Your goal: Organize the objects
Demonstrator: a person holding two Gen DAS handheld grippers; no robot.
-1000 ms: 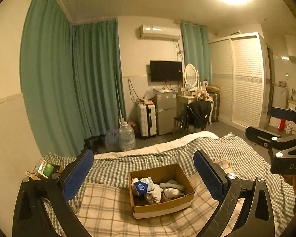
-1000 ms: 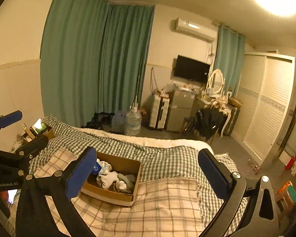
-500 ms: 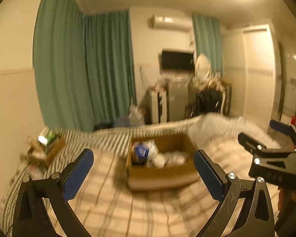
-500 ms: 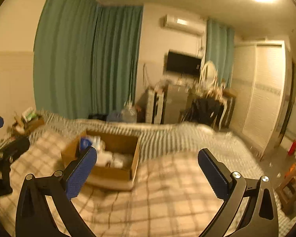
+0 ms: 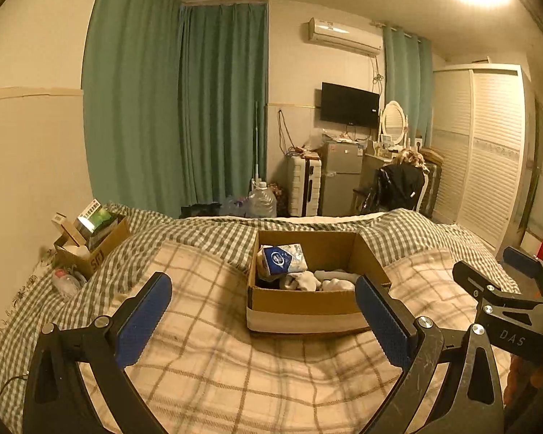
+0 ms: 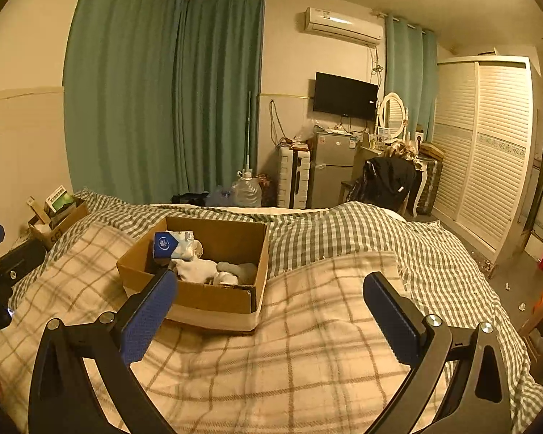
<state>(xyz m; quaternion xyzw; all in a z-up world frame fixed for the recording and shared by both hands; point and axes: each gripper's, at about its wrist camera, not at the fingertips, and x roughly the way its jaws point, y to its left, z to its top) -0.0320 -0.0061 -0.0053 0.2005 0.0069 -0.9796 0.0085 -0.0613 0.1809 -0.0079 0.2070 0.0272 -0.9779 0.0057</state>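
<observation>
Your left gripper (image 5: 262, 320) and right gripper (image 6: 269, 314) are both spread and empty; the cardboard box (image 5: 304, 305) lies straight ahead of the left one, which I judge is nearer.

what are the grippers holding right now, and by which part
Nothing is held. The left gripper and right gripper are both open with bare pads, above the blanket, short of the cardboard box.

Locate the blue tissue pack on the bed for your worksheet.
The blue tissue pack lies inside the cardboard box on the plaid blanket, at the box's far-left corner beside white socks.
</observation>
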